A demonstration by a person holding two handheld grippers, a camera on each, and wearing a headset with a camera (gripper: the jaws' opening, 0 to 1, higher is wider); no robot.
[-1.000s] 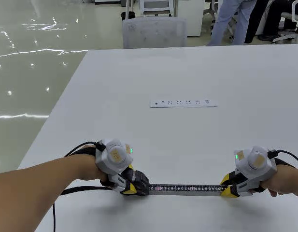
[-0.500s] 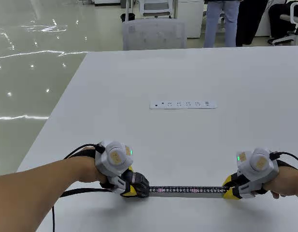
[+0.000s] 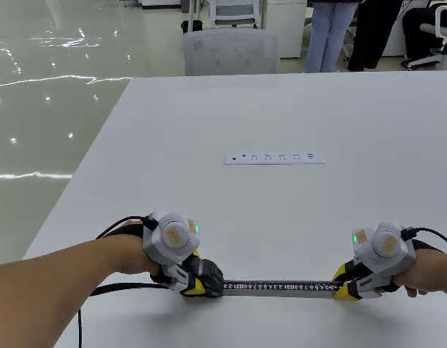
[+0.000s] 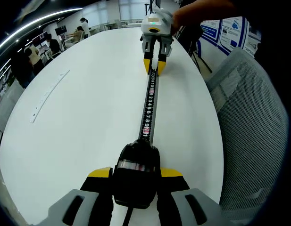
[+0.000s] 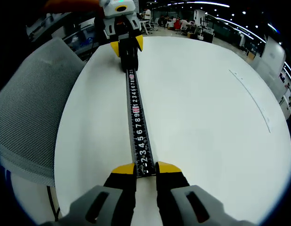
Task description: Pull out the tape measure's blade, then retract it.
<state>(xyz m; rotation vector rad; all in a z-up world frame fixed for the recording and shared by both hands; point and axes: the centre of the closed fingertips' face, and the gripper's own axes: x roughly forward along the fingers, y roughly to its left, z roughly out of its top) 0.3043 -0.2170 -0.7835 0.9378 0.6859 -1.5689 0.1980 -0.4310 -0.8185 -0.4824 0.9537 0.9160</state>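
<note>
Tape measure (image 3: 203, 276) sits at 6 o'clock of the table (image 3: 281, 94), case clamped by left gripper (image 4: 136, 173); right gripper (image 5: 145, 168) pinches the blade (image 3: 281, 286) tip. Better guide it slowly toward 9 o'clock, flat, without releasing

Printed numerals 2 to 9 read clearly along the tape measure's blade (image 5: 137, 136), a red-marked figure following the 9 (wall posters (image 4: 230, 33) beyond are too blurred to read).
</note>
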